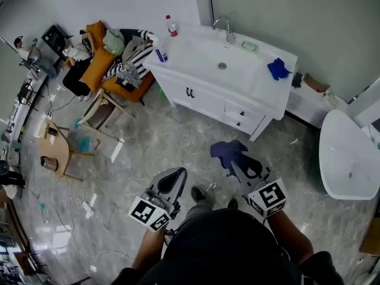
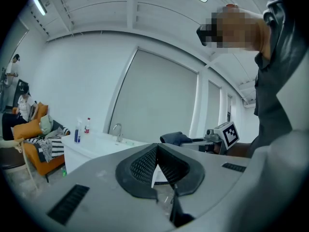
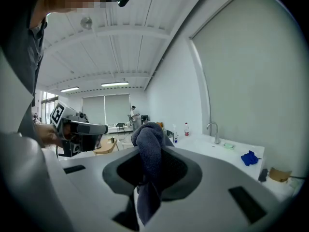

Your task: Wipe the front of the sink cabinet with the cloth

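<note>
A dark blue cloth (image 3: 147, 151) is gripped between the jaws of the right hand-held gripper (image 1: 236, 161), well apart from the white sink cabinet (image 1: 205, 101). The left hand-held gripper (image 2: 155, 152) is held clenched, with nothing in it.

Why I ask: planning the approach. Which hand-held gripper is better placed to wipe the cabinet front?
Right: the right hand-held gripper is shut on the dark cloth; the left hand-held gripper holds nothing.
</note>
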The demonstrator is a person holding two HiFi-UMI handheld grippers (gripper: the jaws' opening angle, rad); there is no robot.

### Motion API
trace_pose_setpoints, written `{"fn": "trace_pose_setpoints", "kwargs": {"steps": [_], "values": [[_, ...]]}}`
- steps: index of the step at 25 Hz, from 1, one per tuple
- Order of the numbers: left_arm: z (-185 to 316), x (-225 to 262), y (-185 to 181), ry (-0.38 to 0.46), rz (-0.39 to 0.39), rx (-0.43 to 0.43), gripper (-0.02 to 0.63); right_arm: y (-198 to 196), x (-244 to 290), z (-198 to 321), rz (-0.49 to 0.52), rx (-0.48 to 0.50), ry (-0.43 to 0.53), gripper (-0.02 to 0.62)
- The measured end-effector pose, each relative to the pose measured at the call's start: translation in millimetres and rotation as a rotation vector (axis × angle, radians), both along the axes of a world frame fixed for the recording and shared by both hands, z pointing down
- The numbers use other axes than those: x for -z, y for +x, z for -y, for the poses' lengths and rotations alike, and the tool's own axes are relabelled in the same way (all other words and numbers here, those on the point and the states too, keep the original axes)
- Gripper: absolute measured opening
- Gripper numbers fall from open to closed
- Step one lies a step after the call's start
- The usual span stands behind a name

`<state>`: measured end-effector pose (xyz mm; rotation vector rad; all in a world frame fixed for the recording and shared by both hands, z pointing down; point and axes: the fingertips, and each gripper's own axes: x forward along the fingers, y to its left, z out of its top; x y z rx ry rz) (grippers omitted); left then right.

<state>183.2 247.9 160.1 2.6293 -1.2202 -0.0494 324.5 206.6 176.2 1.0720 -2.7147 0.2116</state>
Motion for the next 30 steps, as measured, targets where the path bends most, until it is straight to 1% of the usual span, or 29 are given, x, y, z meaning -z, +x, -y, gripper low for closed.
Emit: {"fn": "trace_pose_setpoints", "kwargs": {"steps": [2, 5, 10, 12, 15, 18, 20, 23, 26, 30], "values": [[17.8, 7.1, -13.5, 0.037, -0.007, -0.023, 0.005, -12.1, 8.4, 12.8, -0.011, -0.027, 0.015, 0.069], [46.9, 15.4, -42.6, 0.081, -0.02, -0.037, 0.005, -38.8, 20.3, 32.4, -0.034, -0.047, 0.039, 0.069], [87.4, 17.9, -86.2, 0.112, -0.005, -0.064, 0.005, -86.1, 31.5, 59.4, -0.072, -0.038, 0.066, 0.069], [99.4, 15.2, -99.7, 0.119, 0.0, -0.076, 0.005, -97.9, 31.0, 68.8, -0.082, -0.047, 0.067, 0.069], [115.6, 7.5, -114.2, 0.109, 0.0, -0.081, 0.005, -105.7, 24.4, 78.6, -0.099, -0.059, 0.046, 0.069], [135.4, 3.3, -119.3, 0.109, -0.012, -0.068, 0.005, -105.2, 15.1, 99.8, -0.122, -0.056, 0.025, 0.069], [153.3, -5.1, -118.5, 0.093, -0.003, -0.059, 0.005, -105.1, 7.9, 121.6, -0.116, -0.052, 0.011, 0.069], [177.9, -10.1, -113.5, 0.057, 0.009, -0.039, 0.005, -110.6, 1.0, 154.4, -0.1, -0.005, -0.004, 0.069], [193.3, -1.8, -109.2, 0.055, 0.014, -0.009, 0.005, -114.0, -1.9, 186.7, -0.08, 0.034, -0.008, 0.069], [218.7, -5.8, -108.7, 0.024, 0.058, 0.028, 0.005, -123.2, -14.0, 221.4, -0.035, 0.084, -0.027, 0.069]]}}
